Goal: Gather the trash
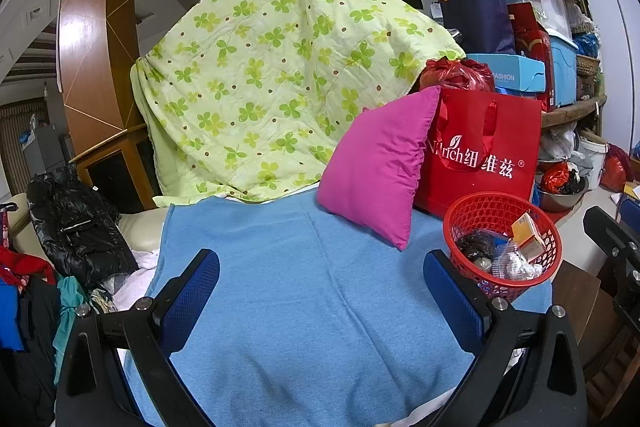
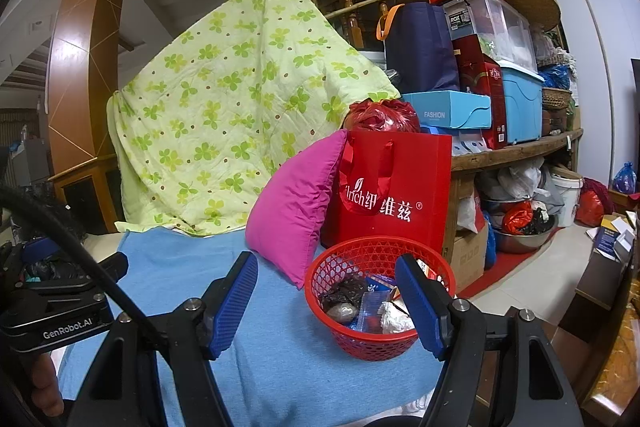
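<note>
At the far left of the left wrist view a black puffy jacket (image 1: 76,227) lies heaped beside the flat blue terry towel (image 1: 304,291) that fills the lower middle. The left gripper (image 1: 320,301) hangs over that towel, claw spread with nothing between the blue pads. Right of centre a magenta square cushion (image 1: 380,167) leans against a red paper shopping bag with white lettering (image 1: 492,155). At lower right sits the round red plastic mesh basket (image 1: 500,243), already holding wrappers and a small orange carton (image 1: 528,235). In the right wrist view the right gripper (image 2: 332,301) is likewise spread and empty, its right pad in front of the basket (image 2: 340,267). No loose trash shows on the towel, so collecting looks nearly finished; the next move probably calls for finding any leftover scrap.
</note>
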Demonstrator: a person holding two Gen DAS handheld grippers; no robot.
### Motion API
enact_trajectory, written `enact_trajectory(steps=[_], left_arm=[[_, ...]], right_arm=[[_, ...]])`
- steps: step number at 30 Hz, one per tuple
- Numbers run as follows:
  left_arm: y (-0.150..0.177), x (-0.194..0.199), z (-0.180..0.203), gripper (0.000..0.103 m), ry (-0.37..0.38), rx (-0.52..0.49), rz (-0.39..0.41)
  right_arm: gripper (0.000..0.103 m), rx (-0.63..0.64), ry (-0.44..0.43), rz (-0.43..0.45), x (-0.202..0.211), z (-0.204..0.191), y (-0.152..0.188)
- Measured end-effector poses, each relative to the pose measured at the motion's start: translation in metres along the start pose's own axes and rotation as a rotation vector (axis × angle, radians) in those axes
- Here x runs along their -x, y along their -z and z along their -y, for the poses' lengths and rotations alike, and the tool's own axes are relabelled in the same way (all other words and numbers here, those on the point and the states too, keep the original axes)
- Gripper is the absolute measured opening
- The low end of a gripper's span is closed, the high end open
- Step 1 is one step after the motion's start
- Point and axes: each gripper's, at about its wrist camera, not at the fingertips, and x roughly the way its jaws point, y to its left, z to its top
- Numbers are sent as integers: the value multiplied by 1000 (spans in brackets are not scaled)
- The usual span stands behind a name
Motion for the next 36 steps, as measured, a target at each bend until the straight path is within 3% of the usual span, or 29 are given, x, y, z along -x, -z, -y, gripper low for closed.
enact_trajectory(steps=[36], left_arm=[[-1, 2, 1, 101, 12, -3, 4]], right_arm=[[75, -1, -2, 12, 4, -11, -10]])
